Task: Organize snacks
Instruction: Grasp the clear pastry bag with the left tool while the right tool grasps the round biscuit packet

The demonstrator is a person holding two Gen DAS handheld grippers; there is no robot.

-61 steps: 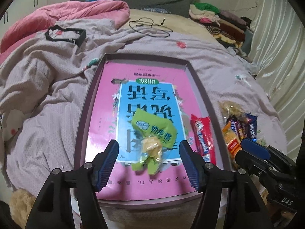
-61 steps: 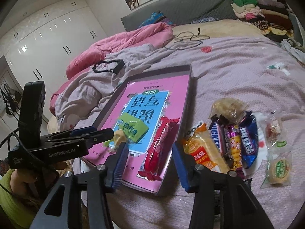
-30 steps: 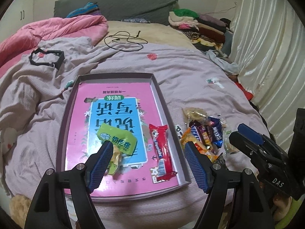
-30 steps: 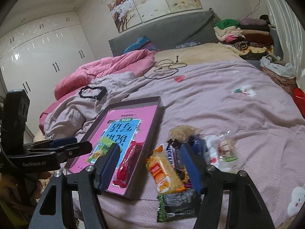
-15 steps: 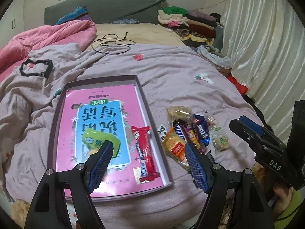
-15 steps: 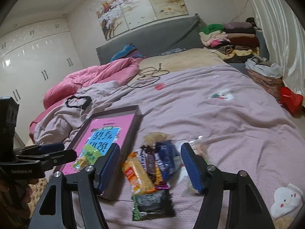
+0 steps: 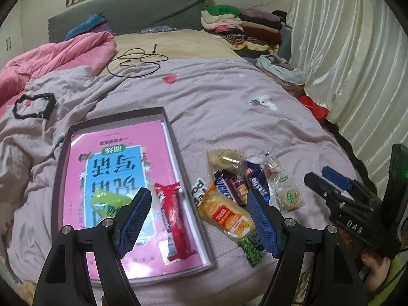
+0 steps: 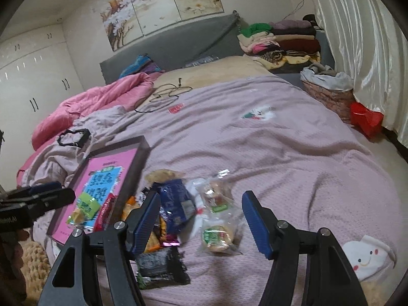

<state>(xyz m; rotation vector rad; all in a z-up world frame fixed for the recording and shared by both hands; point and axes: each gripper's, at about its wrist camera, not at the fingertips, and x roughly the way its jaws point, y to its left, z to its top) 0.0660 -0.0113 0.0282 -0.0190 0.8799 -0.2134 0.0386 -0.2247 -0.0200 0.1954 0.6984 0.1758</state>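
A shallow grey tray [image 7: 176, 142] with a pink printed liner lies on the bed. In it are a green snack pack [image 7: 108, 202] and a red bar [image 7: 172, 216]. A pile of snacks lies right of the tray: an orange-yellow pack [image 7: 225, 215], a Snickers bar [image 7: 229, 187], a blue pack [image 8: 176, 199], a round cake in clear wrap [image 8: 216, 234] and a dark green pack [image 8: 159, 265]. My left gripper [image 7: 199, 221] is open and empty above the tray's right edge. My right gripper [image 8: 199, 225] is open and empty above the pile; it also shows in the left wrist view [image 7: 329, 181].
The bed is covered by a mauve sheet [image 8: 280, 148]. A pink quilt [image 7: 56, 56], a black cable [image 7: 137, 61] and a black frame [image 7: 33, 105] lie farther back. Folded clothes [image 8: 283, 40] are stacked at the headboard. Curtains [image 7: 357, 63] hang on the right.
Both grippers have pulled back and swung right, from over the tray toward the snack pile. The green pack and red bar have stayed in the tray. Both jaws have stayed open.
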